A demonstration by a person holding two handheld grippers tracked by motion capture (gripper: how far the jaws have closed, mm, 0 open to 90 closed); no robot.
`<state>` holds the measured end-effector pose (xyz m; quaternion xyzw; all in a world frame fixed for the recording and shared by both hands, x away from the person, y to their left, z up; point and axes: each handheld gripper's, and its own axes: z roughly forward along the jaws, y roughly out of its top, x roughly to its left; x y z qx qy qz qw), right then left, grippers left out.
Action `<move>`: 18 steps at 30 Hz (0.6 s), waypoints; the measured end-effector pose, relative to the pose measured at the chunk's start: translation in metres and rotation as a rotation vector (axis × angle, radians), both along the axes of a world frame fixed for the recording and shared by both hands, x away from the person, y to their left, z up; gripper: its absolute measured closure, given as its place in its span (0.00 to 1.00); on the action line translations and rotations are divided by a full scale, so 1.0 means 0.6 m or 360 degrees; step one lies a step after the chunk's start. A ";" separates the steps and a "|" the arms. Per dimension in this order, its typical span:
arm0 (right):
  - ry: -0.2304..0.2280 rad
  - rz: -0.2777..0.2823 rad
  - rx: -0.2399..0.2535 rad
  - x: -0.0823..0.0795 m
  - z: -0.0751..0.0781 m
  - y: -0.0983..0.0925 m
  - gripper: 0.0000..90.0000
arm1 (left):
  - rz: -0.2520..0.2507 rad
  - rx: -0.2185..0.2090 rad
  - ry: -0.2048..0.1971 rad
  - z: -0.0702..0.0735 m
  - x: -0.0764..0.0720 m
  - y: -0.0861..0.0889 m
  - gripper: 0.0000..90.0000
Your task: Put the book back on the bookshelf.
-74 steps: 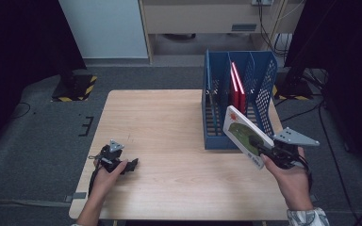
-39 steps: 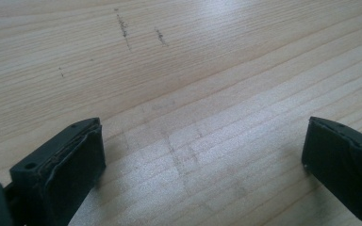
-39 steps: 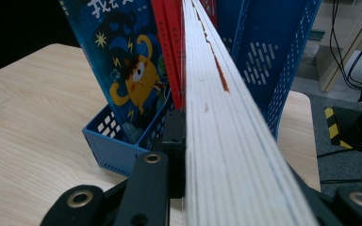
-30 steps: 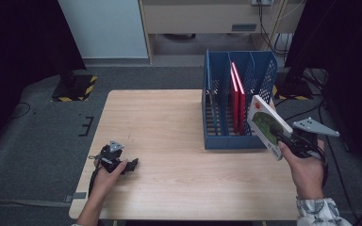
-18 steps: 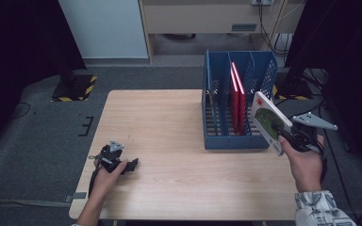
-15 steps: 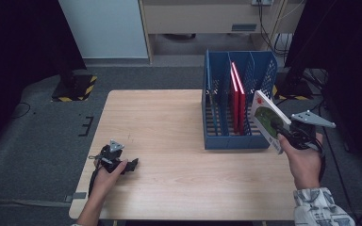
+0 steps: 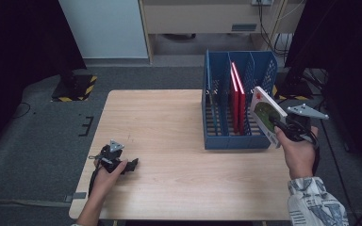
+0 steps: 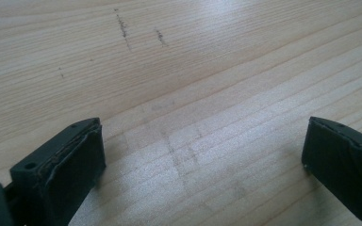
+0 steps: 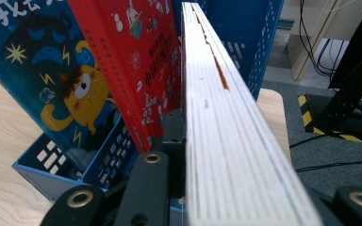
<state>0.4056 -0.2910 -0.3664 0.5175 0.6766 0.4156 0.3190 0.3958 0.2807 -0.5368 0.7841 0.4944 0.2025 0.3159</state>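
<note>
Filing a book into the rack; mid-carry, not yet inserted.

Table (image 7: pixel 179 141): light wood, bare apart from the rack and the left hand's gripper.

Rack (image 7: pixel 238 141): blue, slotted, at the table's right side. Two red books (image 7: pixel 236 94) stand upright in a middle slot; a blue-cover book (image 9: pixel 42 70) sits in a slot beside them, seen in the right gripper view.

Book (image 7: pixel 266 113): white cover with a green print, held in the air, tilted, just off the rack's right wall near its front corner, above the table edge. Its page edge (image 9: pixel 226 132) runs up the middle of the right gripper view.

Right gripper (image 7: pixel 279 128): jaws clenched on the book's lower edge.

Left gripper (image 7: pixel 131 165): resting on the table near the front left, jaws apart, nothing between them.

Judgement: next move calls for raising the book above the rim, standing it upright in line with the dividers, then lowering it into the free rightmost slot. Risk: a corner catching the wall.
</note>
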 end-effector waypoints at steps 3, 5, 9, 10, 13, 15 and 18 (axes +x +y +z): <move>0.0000 -0.0006 -0.0008 0.005 0.002 0.001 0.84 | 0.0000 0.0000 0.0000 0.000 0.000 0.000 0.00; 0.0001 -0.0010 -0.0013 0.008 0.004 0.000 0.84 | 0.0000 0.0000 0.0000 0.000 0.000 0.000 0.00; 0.0005 -0.0019 -0.0017 0.015 0.006 0.001 0.84 | 0.0000 0.0000 0.0000 0.000 0.000 0.000 0.00; 0.0007 -0.0021 -0.0017 0.017 0.006 0.001 0.84 | 0.0000 0.0001 0.0000 0.000 0.000 0.000 0.00; 0.0012 -0.0025 -0.0021 0.021 0.006 0.002 0.84 | 0.0000 0.0000 0.0000 0.000 0.000 0.000 0.00; 0.0014 -0.0031 -0.0018 0.023 0.005 0.002 0.84 | 0.0000 0.0000 0.0000 0.000 0.000 0.000 0.00; 0.0020 -0.0036 -0.0025 0.026 0.003 0.000 0.84 | -0.0001 0.0000 0.0000 0.000 0.000 0.000 0.00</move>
